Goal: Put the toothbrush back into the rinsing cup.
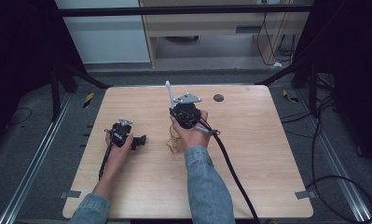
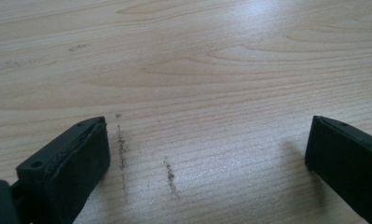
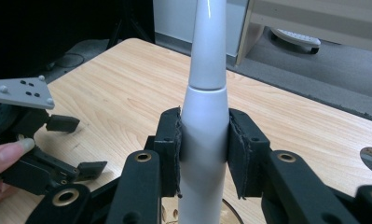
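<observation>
High view: my right hand-held gripper (image 1: 180,108) holds a white tapered tool (image 1: 169,91) mid-worktop (image 1: 249,154), long axis toward the far edge.
Left gripper view: left hand-held gripper (image 2: 207,149) wide, nothing between.
Right gripper view: jaws clamp the tool.

No legible txt, labels, brands or nos. anywhere in pics.

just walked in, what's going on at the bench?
A person works at a wooden table with a tool in each hand. The right tool is shut on a white tapered object, holding it upright above the table. The left tool is open with nothing between its jaws, sitting low over bare wood. A small dark disc lies near the far edge.
</observation>
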Tool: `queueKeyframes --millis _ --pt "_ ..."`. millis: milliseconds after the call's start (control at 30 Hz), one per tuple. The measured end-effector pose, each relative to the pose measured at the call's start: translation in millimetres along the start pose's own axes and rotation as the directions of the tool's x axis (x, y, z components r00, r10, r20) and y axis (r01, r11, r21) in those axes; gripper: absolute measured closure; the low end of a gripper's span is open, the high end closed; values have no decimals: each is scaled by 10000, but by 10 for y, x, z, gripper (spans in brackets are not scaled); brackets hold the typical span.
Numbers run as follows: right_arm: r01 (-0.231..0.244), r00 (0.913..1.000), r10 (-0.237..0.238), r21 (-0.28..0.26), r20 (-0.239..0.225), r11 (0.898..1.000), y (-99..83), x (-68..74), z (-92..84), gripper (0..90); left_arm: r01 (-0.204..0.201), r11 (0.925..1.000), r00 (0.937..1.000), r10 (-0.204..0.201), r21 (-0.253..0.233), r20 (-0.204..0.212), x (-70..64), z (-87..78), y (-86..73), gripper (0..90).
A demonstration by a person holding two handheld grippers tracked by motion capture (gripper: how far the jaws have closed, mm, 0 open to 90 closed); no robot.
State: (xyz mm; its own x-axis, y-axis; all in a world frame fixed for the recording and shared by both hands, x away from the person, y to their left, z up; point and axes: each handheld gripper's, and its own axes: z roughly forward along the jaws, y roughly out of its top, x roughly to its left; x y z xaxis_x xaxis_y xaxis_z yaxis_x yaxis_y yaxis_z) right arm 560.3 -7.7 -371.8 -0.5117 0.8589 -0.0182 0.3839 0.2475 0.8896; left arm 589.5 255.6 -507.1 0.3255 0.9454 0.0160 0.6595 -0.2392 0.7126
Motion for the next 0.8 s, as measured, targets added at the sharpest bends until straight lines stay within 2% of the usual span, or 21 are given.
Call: queueKeyframes --millis 800 --pt "-55 9999 51 291 153 9996 -142 -65 42 672 -43 10000 10000 43 12 30 5 2 3 0"
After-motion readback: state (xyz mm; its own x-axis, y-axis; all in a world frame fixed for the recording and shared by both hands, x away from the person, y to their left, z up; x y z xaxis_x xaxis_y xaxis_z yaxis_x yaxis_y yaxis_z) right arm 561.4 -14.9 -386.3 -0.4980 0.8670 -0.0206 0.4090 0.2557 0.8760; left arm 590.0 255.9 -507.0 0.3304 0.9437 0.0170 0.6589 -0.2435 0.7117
